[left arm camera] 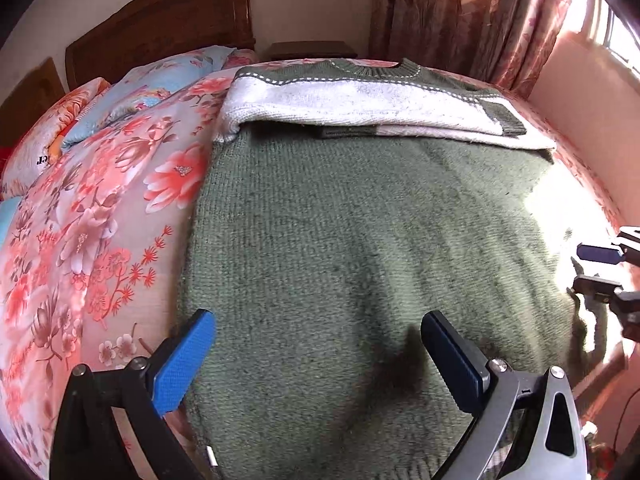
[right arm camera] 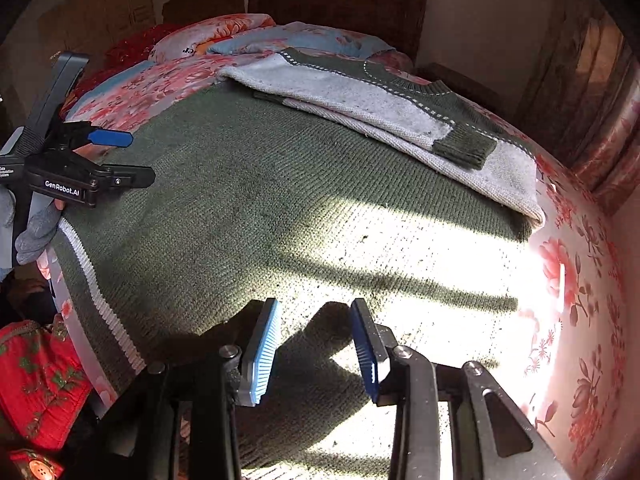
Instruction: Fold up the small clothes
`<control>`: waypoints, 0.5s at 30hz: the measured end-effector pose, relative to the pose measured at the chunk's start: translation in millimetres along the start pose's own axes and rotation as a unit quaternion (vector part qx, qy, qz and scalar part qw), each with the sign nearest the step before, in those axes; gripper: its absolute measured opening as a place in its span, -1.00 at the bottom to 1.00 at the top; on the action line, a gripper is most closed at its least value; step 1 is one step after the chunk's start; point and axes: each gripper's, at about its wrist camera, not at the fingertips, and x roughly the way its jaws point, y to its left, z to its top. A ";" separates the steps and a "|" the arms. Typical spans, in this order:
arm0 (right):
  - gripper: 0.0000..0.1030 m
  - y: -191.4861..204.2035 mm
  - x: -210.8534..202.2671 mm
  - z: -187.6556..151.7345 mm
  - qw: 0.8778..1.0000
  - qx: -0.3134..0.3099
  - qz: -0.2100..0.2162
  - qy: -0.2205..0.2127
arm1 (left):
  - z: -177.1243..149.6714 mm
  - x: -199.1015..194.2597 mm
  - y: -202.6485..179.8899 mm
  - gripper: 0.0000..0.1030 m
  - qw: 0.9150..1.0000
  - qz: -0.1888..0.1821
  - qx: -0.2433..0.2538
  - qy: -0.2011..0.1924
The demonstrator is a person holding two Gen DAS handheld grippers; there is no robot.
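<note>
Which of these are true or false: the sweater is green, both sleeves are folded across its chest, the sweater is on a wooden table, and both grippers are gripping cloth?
1. The sweater is green. True.
2. Both sleeves are folded across its chest. True.
3. It lies on a wooden table. False: it lies on a floral bedspread.
4. Both grippers grip cloth. False: the left gripper and right gripper stand open above the knit.

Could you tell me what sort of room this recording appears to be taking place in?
Most likely a home bedroom. A green and white knitted sweater lies on a bed covered by a floral bedsheet, with pillows against a wooden headboard, and patterned curtains beside a sunlit window.
</note>
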 end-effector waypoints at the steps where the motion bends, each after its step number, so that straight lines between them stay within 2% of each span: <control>1: -0.29 8.4 -2.1 6.0 1.000 -0.002 0.015 -0.015 | 1.7 -3.8 -6.7 1.00 1.000 -0.019 -0.003 -0.006; 2: -0.29 18.6 -3.0 12.5 0.999 -0.006 0.036 -0.029 | 4.4 -7.5 -13.7 1.00 1.000 -0.025 -0.002 -0.015; 4: -0.29 40.4 3.5 24.1 0.998 -0.023 0.049 -0.036 | 9.4 -8.6 -28.9 1.00 1.000 -0.002 0.016 -0.027; 7: -0.28 64.2 22.9 24.0 0.997 -0.061 0.039 -0.008 | 4.8 6.0 -34.8 1.00 0.999 0.016 0.038 0.002; 8: -0.29 65.8 19.4 19.5 0.996 -0.073 0.035 -0.025 | -1.4 12.4 -34.1 1.00 0.998 0.027 0.050 0.016; 9: -0.29 62.9 16.9 14.2 0.996 -0.078 0.041 -0.024 | -8.3 9.4 -27.3 1.00 0.999 0.012 0.047 0.005; 10: -0.28 57.1 12.7 8.5 0.995 -0.076 0.052 -0.023 | -14.0 7.1 -20.4 1.00 0.999 0.006 0.043 0.010; 12: -0.28 43.9 2.2 -6.4 0.995 -0.072 0.065 -0.017 | -25.5 -0.9 -7.9 1.00 0.999 0.015 0.042 0.011; 15: -0.28 29.3 -12.9 -29.5 0.995 -0.068 0.069 -0.014 | -43.3 -11.0 5.5 1.00 0.999 0.007 0.042 0.008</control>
